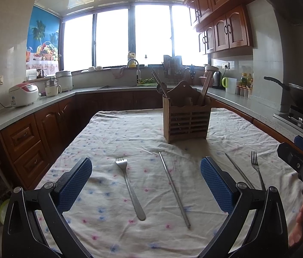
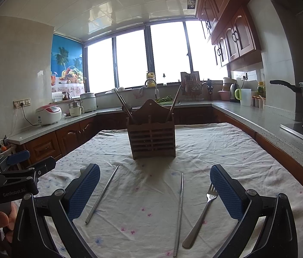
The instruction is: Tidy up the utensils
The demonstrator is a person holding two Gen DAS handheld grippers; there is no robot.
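Note:
A wooden utensil holder (image 1: 186, 116) stands on the flowered tablecloth (image 1: 112, 133), with a spoon and chopsticks in it; it also shows in the right wrist view (image 2: 153, 138). In the left wrist view a fork (image 1: 129, 185) and a metal chopstick (image 1: 174, 188) lie between my left gripper's (image 1: 146, 182) open fingers. A second chopstick (image 1: 238, 169) and fork (image 1: 256, 167) lie further right. In the right wrist view a chopstick (image 2: 102, 193), another chopstick (image 2: 179, 210) and a fork (image 2: 203, 212) lie between my right gripper's (image 2: 154, 187) open fingers. Both grippers are empty.
Grey kitchen counters (image 1: 50, 99) run around the table on three sides, with rice cookers (image 1: 23, 94), a sink tap (image 1: 135, 68), a kettle (image 1: 217, 78) and a wok (image 1: 302, 94) on a stove. The other gripper shows at each view's edge (image 1: 297, 157) (image 2: 16, 174).

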